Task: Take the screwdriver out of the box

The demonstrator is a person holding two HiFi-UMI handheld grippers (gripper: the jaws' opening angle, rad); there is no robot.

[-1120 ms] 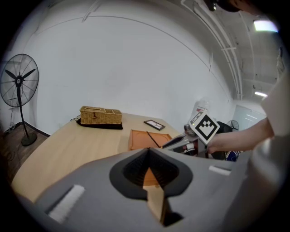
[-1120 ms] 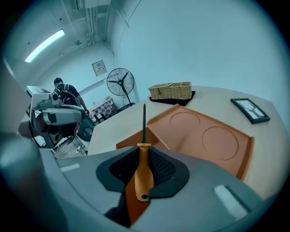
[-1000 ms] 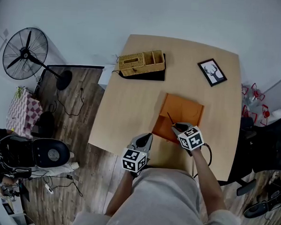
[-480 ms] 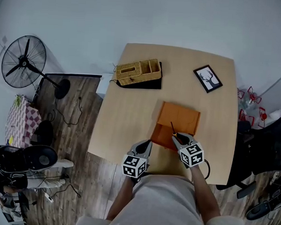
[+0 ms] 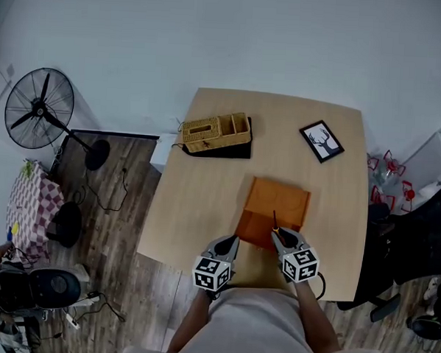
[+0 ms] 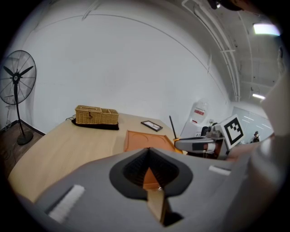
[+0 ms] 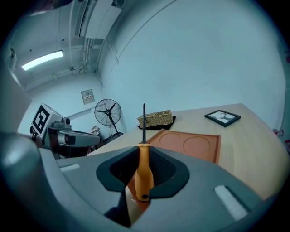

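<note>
Right gripper view: right hand-held gripper (image 7: pixel 144 179) clamped on orange handle of screwdriver (image 7: pixel 143 163), black shaft upright at frame centre. Orange box (image 7: pixel 192 145) behind it, mid-frame right, on counter (image 7: pixel 253 149). Head view: tool held over near edge of box, lower centre of frame. Left hand-held gripper (image 6: pixel 154 199) just left of it, jaws a narrow slit apart, nothing between. Judged step: lift-out, tool seemingly clear of box. Next move probably: carry aside to bare counter, grip kept firm, long shaft kept off box wall, then set down
</note>
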